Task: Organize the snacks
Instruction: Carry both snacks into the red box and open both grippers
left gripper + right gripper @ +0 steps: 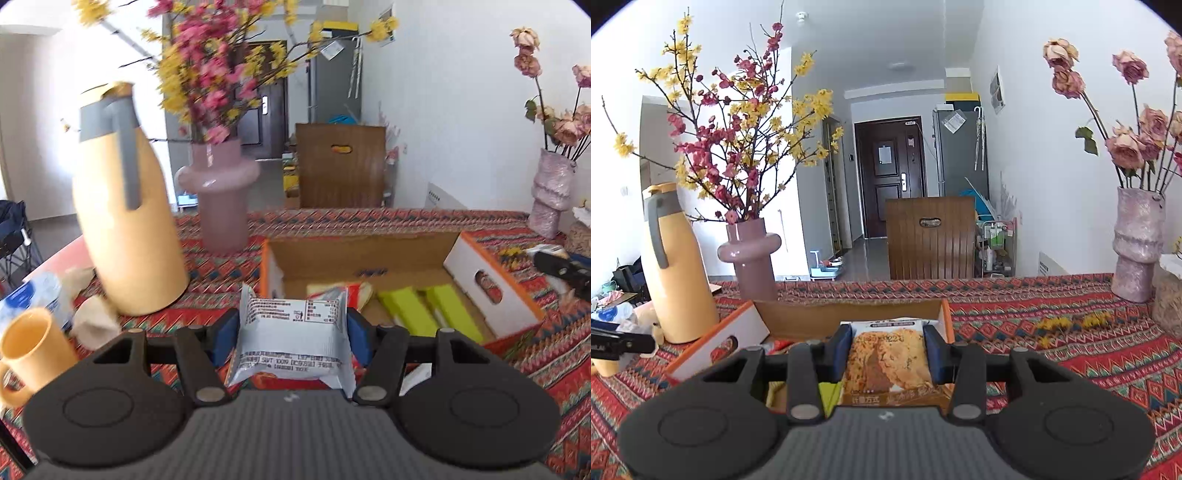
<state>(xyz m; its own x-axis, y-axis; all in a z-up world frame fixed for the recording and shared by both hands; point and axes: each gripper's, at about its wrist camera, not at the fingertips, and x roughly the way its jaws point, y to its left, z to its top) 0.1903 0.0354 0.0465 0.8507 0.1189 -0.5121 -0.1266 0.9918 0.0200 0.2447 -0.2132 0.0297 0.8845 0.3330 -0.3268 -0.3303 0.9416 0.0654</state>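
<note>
We grip a white snack packet [291,339] in our left gripper [291,332], fingers clamped on its sides, just short of the open cardboard box [354,254]. Our right gripper [886,354] clasps a cookie packet [890,365] above that box. Green bars [432,306] lie inside. A yellow jug [125,218] stands on the patterned desk [1071,332].

Left tongs [291,334] clamping white snack packet [291,343], open cardboard box [369,254] beyond
</note>
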